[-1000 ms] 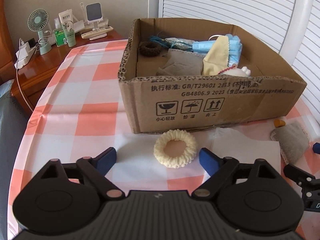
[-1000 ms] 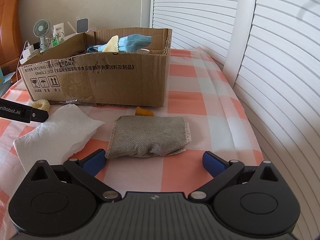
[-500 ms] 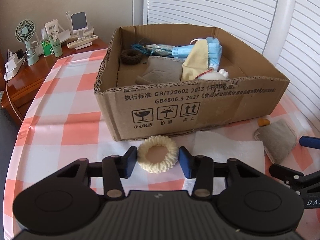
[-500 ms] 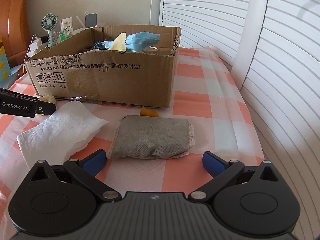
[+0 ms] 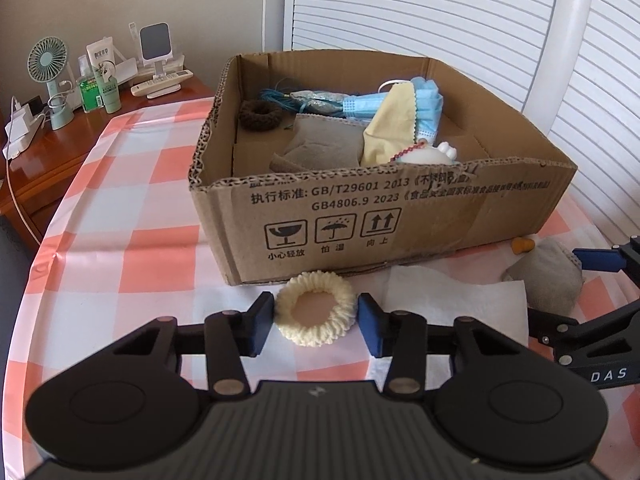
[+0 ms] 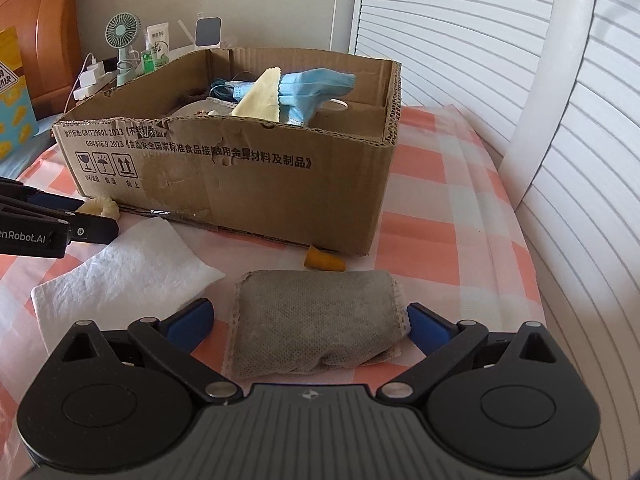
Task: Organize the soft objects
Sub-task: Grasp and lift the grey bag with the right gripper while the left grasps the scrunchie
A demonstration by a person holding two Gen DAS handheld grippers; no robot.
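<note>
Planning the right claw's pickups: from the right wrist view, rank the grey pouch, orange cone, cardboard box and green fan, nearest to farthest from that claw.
1. Grey pouch, between the right claw fingers.
2. Orange cone, just beyond the pouch.
3. Cardboard box, behind the cone.
4. Green fan, far left, behind the box.

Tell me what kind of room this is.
Probably a bedroom at home: a wooden nightstand holds a small desk fan and chargers, white louvered doors stand behind, and a checkered cloth covers the work surface.
</note>
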